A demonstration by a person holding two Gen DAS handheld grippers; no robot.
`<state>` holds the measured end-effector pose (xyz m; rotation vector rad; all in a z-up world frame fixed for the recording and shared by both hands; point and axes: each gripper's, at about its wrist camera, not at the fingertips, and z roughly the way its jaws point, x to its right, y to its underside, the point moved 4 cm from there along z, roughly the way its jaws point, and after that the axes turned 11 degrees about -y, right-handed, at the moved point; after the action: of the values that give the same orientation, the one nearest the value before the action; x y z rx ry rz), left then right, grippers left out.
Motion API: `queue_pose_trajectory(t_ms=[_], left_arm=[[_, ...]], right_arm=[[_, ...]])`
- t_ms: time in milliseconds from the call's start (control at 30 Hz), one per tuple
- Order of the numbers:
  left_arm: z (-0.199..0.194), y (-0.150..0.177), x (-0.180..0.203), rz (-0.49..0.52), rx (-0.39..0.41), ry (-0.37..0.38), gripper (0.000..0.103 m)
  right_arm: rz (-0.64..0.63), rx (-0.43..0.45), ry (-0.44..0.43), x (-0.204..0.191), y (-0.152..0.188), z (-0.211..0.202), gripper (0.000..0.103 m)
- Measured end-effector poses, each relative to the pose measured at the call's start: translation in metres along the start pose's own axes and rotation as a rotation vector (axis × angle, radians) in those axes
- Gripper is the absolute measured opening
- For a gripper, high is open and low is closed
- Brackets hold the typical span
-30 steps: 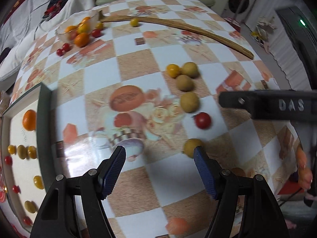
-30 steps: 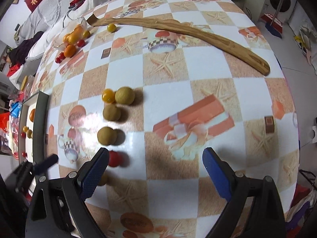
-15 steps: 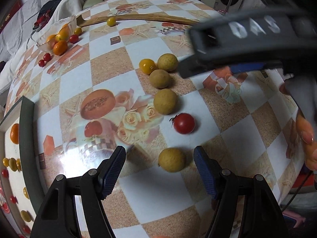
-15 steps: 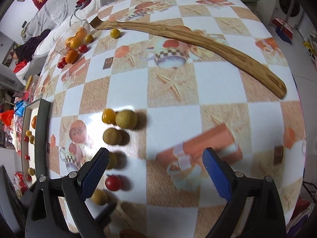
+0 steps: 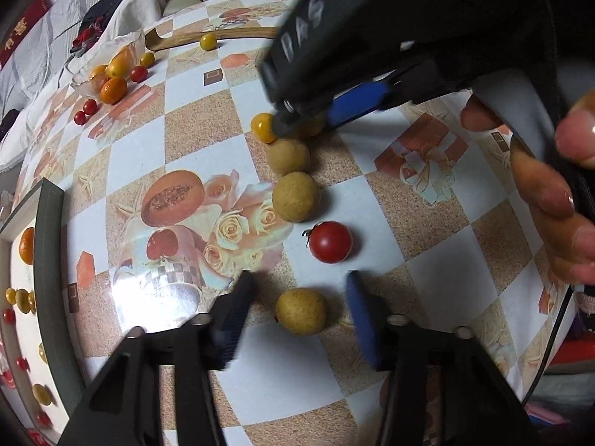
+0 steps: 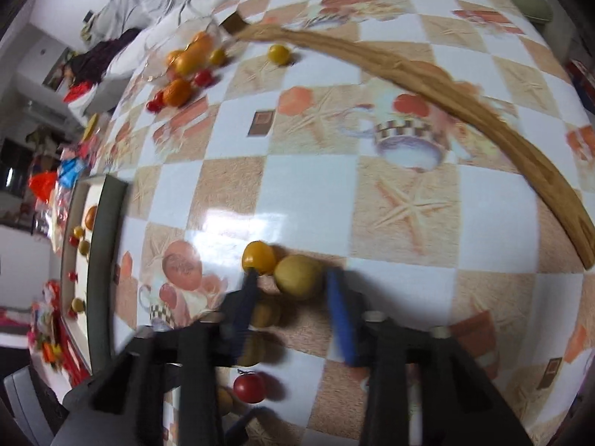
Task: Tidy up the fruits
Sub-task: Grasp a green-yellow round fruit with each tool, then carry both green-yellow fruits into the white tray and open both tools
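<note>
While the left gripper (image 5: 297,308) points steeply down, left wrist view: jaws closing, a longan (image 5: 301,310) between the pads with gaps either side, nothing gripped yet. It lies just this side of the red cherry tomato (image 5: 330,241).

Right wrist view: right gripper (image 6: 293,297) closing around the far longan (image 6: 297,276), pads not clearly pressing; yellow cherry tomato (image 6: 258,257) touches the fruit's left, beyond the red tomato.
</note>
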<state>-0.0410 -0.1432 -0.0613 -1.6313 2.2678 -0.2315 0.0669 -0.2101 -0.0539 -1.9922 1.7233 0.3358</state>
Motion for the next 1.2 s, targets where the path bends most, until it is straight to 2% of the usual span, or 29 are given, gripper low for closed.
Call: queue_pose_trajectory(t_ms=[33, 100, 267, 700, 933, 1200], left_arm=[[-0.001, -0.001, 0.0, -0.006, -0.003, 0.003, 0.033], [-0.001, -0.002, 0.0, -0.023, -0.014, 0.016, 0.028], [0.001, -0.002, -0.013, -0.101, -0.059, 0.066, 0.028], [-0.005, 0.011, -0.024, -0.156, -0.125, 0.072, 0.028], [-0.023, 0.01, -0.043, -0.201, -0.086, 0.083, 0.028], [-0.043, 0.017, -0.101, -0.278, -0.028, 0.096, 0.028]], right_arm=[[-0.017, 0.0, 0.003, -0.002, 0.0, 0.0, 0.03], [-0.013, -0.007, -0.006, -0.003, 0.001, 0.0, 0.03], [0.035, 0.021, -0.034, 0.007, 0.007, -0.016, 0.03], [0.128, 0.053, -0.09, 0.025, 0.036, -0.04, 0.03], [0.103, 0.051, -0.088, 0.012, 0.038, -0.043, 0.03], [0.063, 0.058, -0.073, -0.037, 0.038, -0.029, 0.03]])
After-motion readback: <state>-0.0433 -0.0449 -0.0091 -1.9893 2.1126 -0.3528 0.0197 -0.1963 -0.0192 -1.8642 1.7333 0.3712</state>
